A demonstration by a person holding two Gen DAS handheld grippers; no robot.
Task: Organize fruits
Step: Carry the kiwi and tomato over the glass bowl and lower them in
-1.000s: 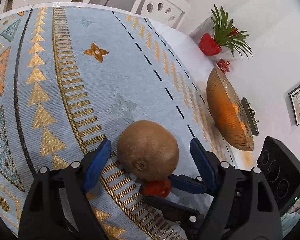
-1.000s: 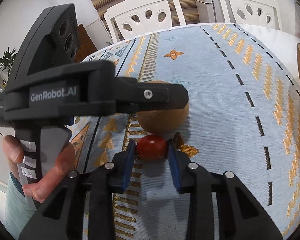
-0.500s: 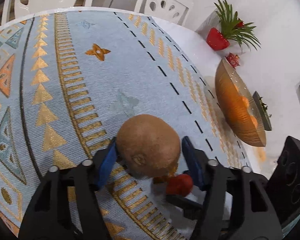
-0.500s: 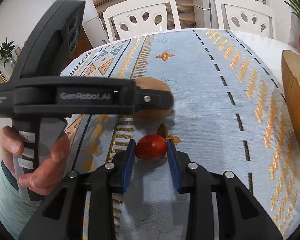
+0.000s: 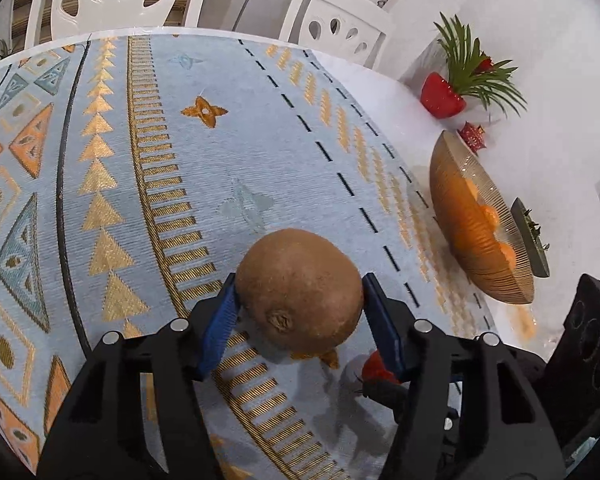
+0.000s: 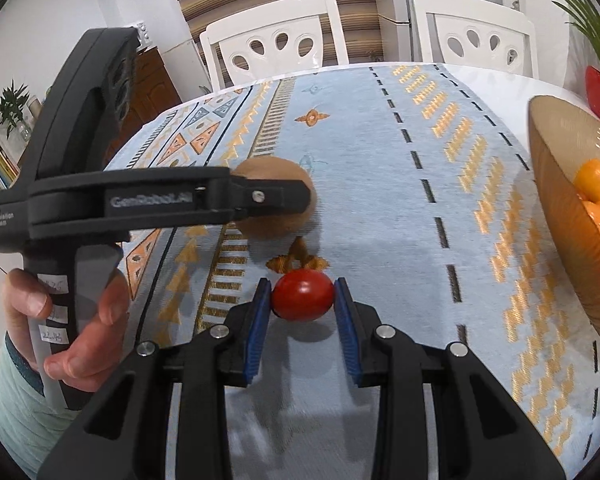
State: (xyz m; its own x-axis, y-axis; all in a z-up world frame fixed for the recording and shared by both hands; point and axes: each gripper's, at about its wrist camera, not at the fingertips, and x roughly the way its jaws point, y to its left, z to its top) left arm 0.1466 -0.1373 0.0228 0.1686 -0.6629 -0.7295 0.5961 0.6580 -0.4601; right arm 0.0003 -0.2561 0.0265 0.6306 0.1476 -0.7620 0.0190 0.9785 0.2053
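Note:
My left gripper (image 5: 300, 300) is shut on a brown kiwi (image 5: 298, 288) and holds it above the patterned cloth; the kiwi also shows in the right wrist view (image 6: 276, 200), half hidden behind the left gripper's body. My right gripper (image 6: 302, 300) is shut on a small red tomato (image 6: 302, 296), held just above the cloth; the tomato peeks out in the left wrist view (image 5: 370, 366). An amber ribbed bowl (image 6: 556, 216) with oranges (image 6: 596, 182) stands at the right; it shows in the left wrist view too (image 5: 460, 224).
A blue and gold patterned cloth (image 5: 160, 160) covers the white table. A red vase with a green plant (image 5: 442, 90) and a small red ornament (image 5: 472, 134) stand beyond the bowl. White chairs (image 6: 276, 40) stand at the far edge.
The left gripper closed on the kiwi and lifted it off the cloth. The right gripper rose with the tomato and moved toward the bowl.

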